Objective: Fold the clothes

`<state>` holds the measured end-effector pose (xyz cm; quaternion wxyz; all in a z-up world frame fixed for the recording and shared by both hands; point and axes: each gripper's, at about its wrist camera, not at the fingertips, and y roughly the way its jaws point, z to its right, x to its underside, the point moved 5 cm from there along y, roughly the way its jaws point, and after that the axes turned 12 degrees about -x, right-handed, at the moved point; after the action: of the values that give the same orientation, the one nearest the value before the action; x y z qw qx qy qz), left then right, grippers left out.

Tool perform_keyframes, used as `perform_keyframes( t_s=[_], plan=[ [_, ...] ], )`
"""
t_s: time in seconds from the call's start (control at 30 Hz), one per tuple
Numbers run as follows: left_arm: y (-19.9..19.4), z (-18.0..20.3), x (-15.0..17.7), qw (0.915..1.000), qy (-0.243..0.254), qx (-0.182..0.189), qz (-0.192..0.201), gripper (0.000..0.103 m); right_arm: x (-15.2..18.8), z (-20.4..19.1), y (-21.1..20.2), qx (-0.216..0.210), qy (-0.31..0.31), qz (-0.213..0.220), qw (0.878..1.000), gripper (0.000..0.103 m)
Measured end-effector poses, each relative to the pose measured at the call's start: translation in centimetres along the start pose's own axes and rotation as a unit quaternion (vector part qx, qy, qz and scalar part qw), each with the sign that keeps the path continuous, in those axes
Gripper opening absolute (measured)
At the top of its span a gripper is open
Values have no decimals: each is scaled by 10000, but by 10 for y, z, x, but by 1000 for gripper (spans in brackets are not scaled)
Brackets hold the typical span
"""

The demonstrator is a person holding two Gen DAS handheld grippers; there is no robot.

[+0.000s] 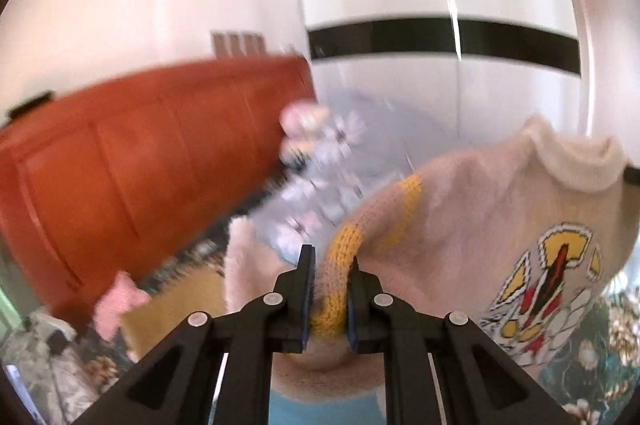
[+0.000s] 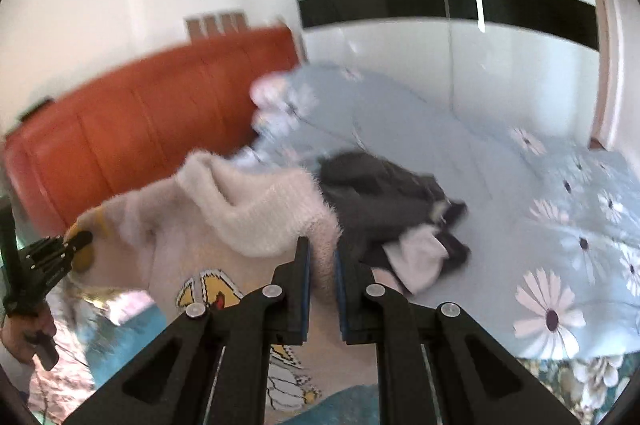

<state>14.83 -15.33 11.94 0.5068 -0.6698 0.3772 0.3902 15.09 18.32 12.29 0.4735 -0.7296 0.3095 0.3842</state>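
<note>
Left tool [image 1: 331, 299] up close is clamped on the sweater [image 1: 472, 209] by its yellow-striped shoulder, so it hangs in the air, front graphic showing. Over on the right view, right tool [image 2: 322, 289] pinches the fluffy other shoulder above the bed [image 2: 500, 161]. No fold made yet I'd say, and a dark garment [image 2: 384, 193] waits too.

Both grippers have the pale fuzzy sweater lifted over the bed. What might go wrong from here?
1. The left gripper pinches only the yellow-striped knit shoulder edge of the pale pink fuzzy sweater; it may slip out.
2. The right gripper holds a thin fuzzy fold, so the sweater could hang uneven.
3. It might land on the dark crumpled garment.
</note>
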Motion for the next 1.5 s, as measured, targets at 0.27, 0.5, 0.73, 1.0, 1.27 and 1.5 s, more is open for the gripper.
perform_keyframes(
  t_s=[0.27,0.5,0.73,1.0,1.27,1.5],
  plan=[
    [-93,-68,37,9990,-252,-165,333,14,25,-72,-70,-1002,-116,88,9949,11],
    [-89,-70,26,9997,-41,-85,224,14,23,-88,-98,-1384,32,168,9902,11],
    [12,-4,101,9917,613,-36,-1126,14,60,-36,12,-868,348,-879,9917,9],
    [98,32,233,9578,742,-136,-2775,14,169,28,175,-408,1240,-2358,9630,7],
    [145,41,200,9612,746,-253,-2645,14,165,54,220,20,1108,-2495,9620,3],
    [187,59,226,9448,1071,-263,-3085,14,152,71,239,288,1050,-2436,9637,0]
  ],
)
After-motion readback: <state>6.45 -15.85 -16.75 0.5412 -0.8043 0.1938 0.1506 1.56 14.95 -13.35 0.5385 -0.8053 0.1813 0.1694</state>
